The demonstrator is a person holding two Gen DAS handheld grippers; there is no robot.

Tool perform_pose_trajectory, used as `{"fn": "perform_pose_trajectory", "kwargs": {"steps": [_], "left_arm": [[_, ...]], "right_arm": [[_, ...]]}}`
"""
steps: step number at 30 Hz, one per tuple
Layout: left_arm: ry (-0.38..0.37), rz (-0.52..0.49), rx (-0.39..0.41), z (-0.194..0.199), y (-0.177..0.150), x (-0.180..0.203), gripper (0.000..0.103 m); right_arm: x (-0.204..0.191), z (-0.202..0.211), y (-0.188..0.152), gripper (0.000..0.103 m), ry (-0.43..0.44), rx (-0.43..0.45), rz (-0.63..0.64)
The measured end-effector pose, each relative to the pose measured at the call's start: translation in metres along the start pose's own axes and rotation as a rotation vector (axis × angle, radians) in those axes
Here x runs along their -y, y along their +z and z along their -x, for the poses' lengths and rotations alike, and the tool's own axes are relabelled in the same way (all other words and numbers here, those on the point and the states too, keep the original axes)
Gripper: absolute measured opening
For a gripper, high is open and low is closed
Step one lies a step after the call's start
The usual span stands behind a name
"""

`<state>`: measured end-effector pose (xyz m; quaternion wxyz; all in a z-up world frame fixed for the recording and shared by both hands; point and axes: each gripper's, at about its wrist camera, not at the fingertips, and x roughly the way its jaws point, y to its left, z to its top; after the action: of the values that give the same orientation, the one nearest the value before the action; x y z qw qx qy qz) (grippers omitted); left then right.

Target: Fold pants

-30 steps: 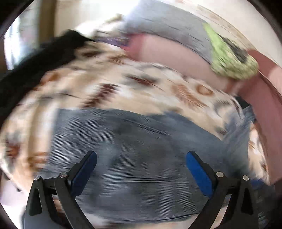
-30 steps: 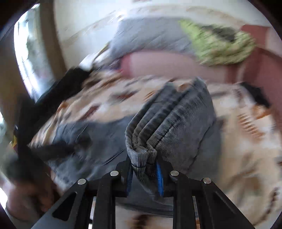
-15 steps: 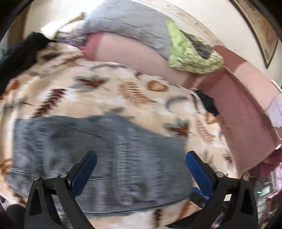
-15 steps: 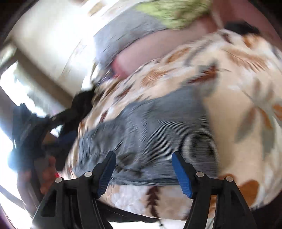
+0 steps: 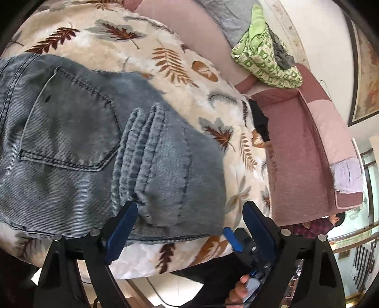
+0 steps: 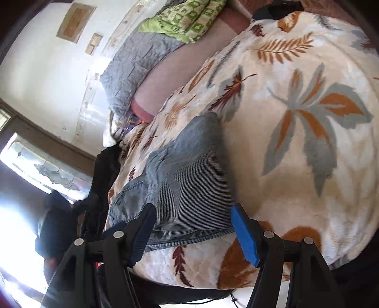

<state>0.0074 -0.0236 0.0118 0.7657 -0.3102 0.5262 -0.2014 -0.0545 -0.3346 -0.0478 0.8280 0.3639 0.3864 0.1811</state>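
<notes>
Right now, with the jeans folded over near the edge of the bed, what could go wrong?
The folded jeans lie close to the near edge of the leaf-print blanket, so a tug toward the person might pull them off. The hems lie loose on top and could slide back, undoing the fold. Both the left gripper and right gripper are open, so nothing pins the layers.

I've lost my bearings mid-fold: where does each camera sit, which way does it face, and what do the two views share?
Left wrist: on the left tool, looking down along open jaws at the folded pants on the leaf-print blanket, sofa beyond; the right tool and a hand show at lower right.
Right wrist: on the right tool, rolled sideways, jaws open and empty, facing the pants; a dark sleeve at left.
Shared: pants, blanket, green cloth, grey quilt.
</notes>
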Motion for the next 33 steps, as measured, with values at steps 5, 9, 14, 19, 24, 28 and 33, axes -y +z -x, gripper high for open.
{"fn": "perform_pose_trajectory", "kwargs": {"steps": [5, 9, 14, 19, 24, 28, 33], "left_arm": [[0.050, 0.050, -0.035, -0.025, -0.003, -0.007, 0.082], [0.126, 0.091, -0.039, -0.037, -0.006, -0.020, 0.077], [0.163, 0.082, -0.029, -0.036, -0.006, -0.019, 0.068], [0.248, 0.123, -0.019, -0.037, 0.000, -0.030, 0.016], [0.308, 0.036, 0.078, -0.014, -0.015, -0.018, 0.011], [0.348, -0.029, 0.132, -0.003, -0.040, -0.012, 0.011], [0.340, 0.027, 0.071, -0.022, -0.051, -0.039, 0.010]], "right_arm": [[0.003, 0.010, -0.002, 0.069, 0.015, 0.021, -0.002], [0.009, 0.014, -0.003, 0.069, 0.021, 0.027, -0.027], [0.008, 0.015, -0.003, 0.069, 0.034, 0.027, -0.027], [0.004, 0.016, -0.004, 0.069, 0.020, 0.034, 0.002], [0.005, 0.016, -0.004, 0.069, 0.007, 0.034, 0.003], [-0.001, 0.020, 0.000, 0.069, -0.017, 0.047, 0.028], [-0.031, 0.024, 0.019, 0.069, 0.032, 0.034, 0.091]]}}
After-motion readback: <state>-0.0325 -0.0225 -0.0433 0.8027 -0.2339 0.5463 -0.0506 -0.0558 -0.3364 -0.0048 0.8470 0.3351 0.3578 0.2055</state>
